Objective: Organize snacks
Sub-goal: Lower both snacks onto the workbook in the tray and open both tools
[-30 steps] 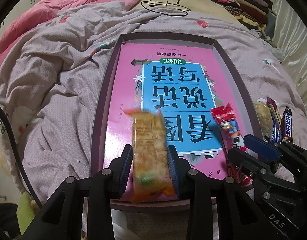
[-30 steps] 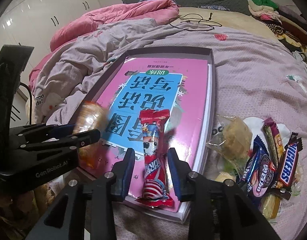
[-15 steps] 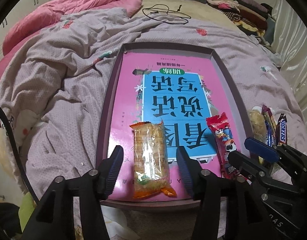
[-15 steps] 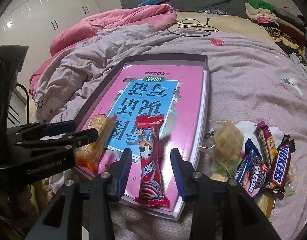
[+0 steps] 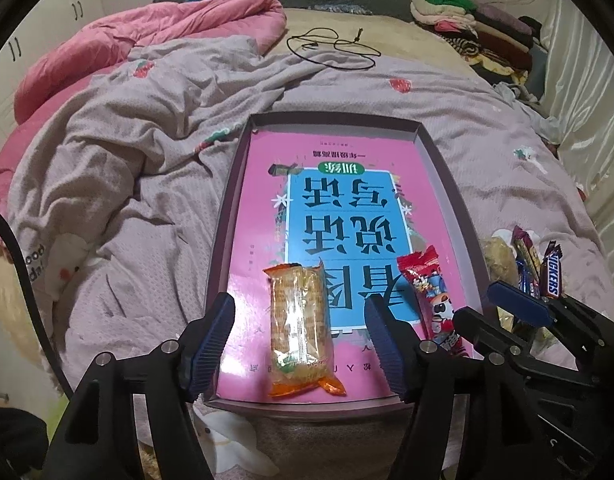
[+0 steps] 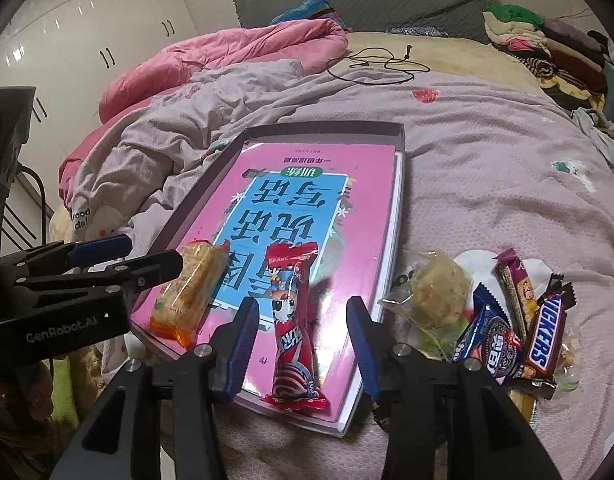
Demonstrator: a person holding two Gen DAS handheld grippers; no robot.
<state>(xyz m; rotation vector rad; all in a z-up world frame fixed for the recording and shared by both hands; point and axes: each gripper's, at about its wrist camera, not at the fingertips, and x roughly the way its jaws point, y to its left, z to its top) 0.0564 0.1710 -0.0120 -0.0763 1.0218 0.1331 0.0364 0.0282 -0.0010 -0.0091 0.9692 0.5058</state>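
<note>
Snacks on tray (image 5: 443, 168): release stage
Both tongs opening, gripping nothing: left tongs (image 5: 299, 336) straddling cracker pack (image 5: 299, 320), right tongs (image 6: 303, 344) straddling red pack (image 6: 293, 320), both lying lengthwise.

Glossy plastic wrappers (image 6: 293, 320), matt cloth bedspread (image 6: 487, 168)

- The right gripper's arm covers the lower end of the red snack packet (image 5: 435, 304) in the left wrist view.
- The snack pile (image 6: 503, 320) overlaps; the wrappers underneath are mostly hidden.
- The folded clothes (image 6: 547, 48) run off the right edge of the right wrist view.
- Small print on the pink book (image 5: 347, 155) is too tiny to read.
- The left gripper's body (image 6: 63, 300) blocks the tray's (image 6: 401, 184) near-left corner.
</note>
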